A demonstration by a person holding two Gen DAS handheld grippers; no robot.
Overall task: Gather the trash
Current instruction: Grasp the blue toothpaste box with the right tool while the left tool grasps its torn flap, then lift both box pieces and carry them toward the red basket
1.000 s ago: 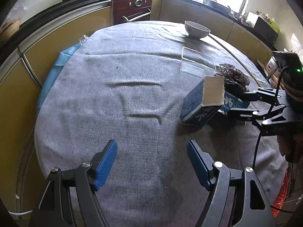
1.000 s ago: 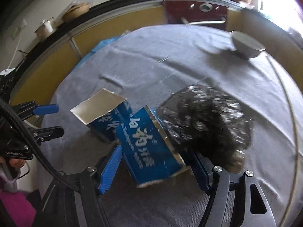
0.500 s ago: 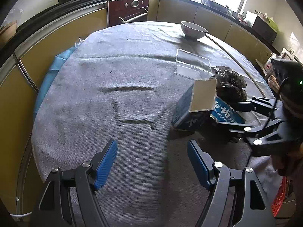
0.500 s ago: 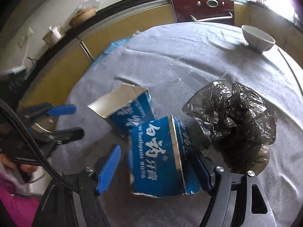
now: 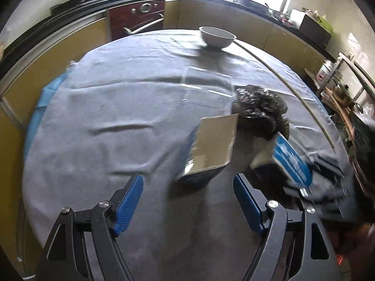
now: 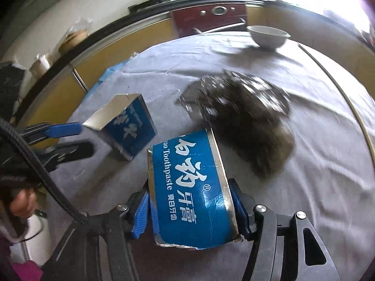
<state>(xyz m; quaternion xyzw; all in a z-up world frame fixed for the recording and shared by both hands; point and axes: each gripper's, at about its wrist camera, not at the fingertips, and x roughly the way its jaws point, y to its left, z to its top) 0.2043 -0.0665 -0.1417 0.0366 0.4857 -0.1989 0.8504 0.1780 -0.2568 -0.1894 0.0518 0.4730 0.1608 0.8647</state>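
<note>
Jaws of your right gripper (image 6: 191, 207) have just been closing and now clamp the blue toothpaste box (image 6: 187, 187), both pads pressed on its sides. Your left gripper (image 5: 187, 201) stands wide open with nothing between its fingers, hovering above the grey tablecloth (image 5: 112, 121). Just ahead of it sits a second, opened blue carton (image 5: 211, 147), flap raised. Beyond both lies a crumpled black plastic bag (image 6: 243, 119), beside a clear plastic lid (image 5: 206, 86). Farther back, near the table's edge, a white bowl (image 5: 216, 37).
</note>
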